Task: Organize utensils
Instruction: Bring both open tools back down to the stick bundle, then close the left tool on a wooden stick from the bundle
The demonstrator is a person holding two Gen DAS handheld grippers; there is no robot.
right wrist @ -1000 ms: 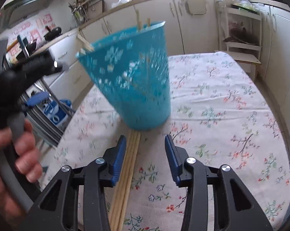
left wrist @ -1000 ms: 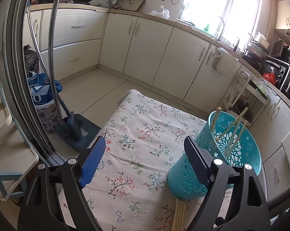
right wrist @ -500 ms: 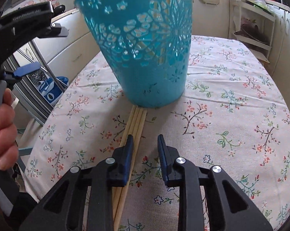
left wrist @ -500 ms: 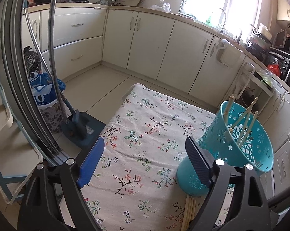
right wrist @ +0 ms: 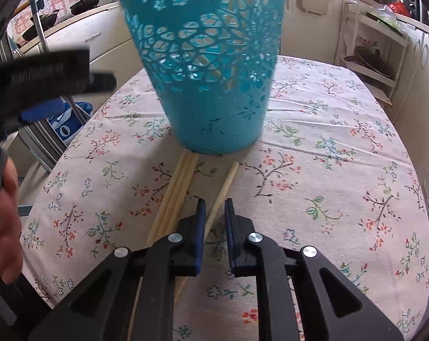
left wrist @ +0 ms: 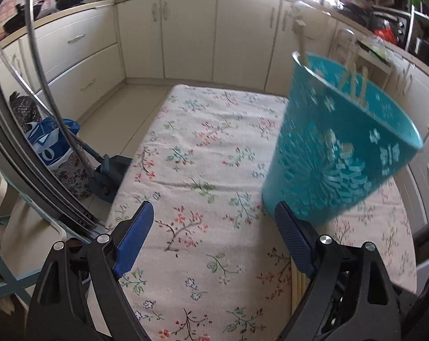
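Note:
A teal perforated utensil holder (right wrist: 208, 65) stands on the floral tablecloth (right wrist: 328, 170) with several wooden chopsticks in it; it also shows in the left wrist view (left wrist: 336, 153). A bundle of chopsticks (right wrist: 174, 193) lies on the cloth in front of it. One separate chopstick (right wrist: 223, 190) runs between the fingers of my right gripper (right wrist: 215, 207), whose jaws are nearly shut around it. My left gripper (left wrist: 211, 230) is open and empty above the cloth, left of the holder. The loose chopsticks' ends show by its right finger (left wrist: 298, 284).
Cream kitchen cabinets (left wrist: 191, 34) line the far walls. A blue bag (left wrist: 51, 145) and a dustpan (left wrist: 106, 176) sit on the floor left of the table. A white shelf rack (right wrist: 376, 54) stands beyond the table's far right corner.
My right gripper has closed further and now has one chopstick, split off from the bundle, between its fingers. My left gripper has swung so the holder looks nearer and larger.

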